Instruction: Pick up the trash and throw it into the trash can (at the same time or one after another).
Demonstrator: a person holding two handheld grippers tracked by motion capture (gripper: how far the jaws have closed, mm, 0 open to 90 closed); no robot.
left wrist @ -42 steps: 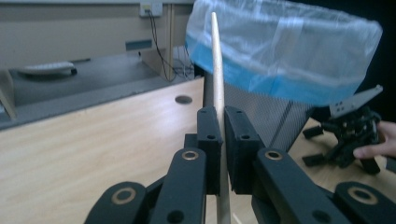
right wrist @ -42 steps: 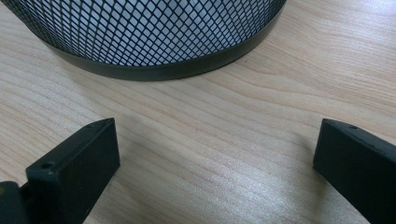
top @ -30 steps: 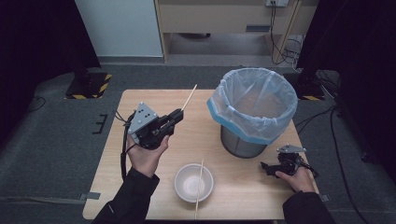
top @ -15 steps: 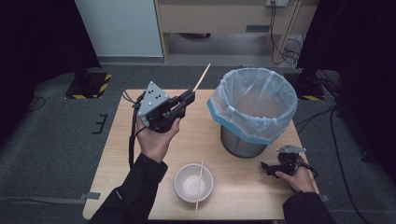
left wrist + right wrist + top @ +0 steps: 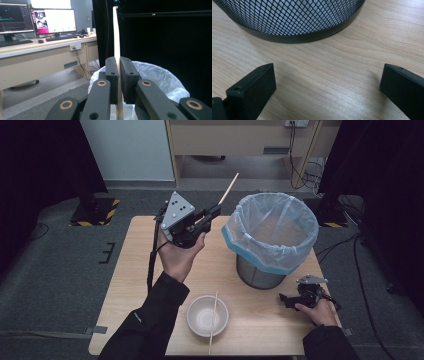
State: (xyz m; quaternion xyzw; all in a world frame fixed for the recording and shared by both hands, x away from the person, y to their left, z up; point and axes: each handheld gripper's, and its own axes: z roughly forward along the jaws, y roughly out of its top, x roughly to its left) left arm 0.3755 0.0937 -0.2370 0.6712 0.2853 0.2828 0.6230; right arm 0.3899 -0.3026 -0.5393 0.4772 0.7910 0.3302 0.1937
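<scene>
Beside the lined bin (image 5: 270,237), left gripper (image 5: 212,213) fingers clench a chopstick (image 5: 228,189); right gripper's (image 5: 286,301) gape; another crosses the bowl (image 5: 200,320).

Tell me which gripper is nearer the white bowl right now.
Right, though it's close. The right gripper rests low on the table beside the white bowl, near the bin's base. The left gripper is raised beyond the bowl, shut on a chopstick near the bin.

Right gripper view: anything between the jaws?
No. The right gripper has its jaws wide apart over bare table, with the mesh bin beyond them.
</scene>
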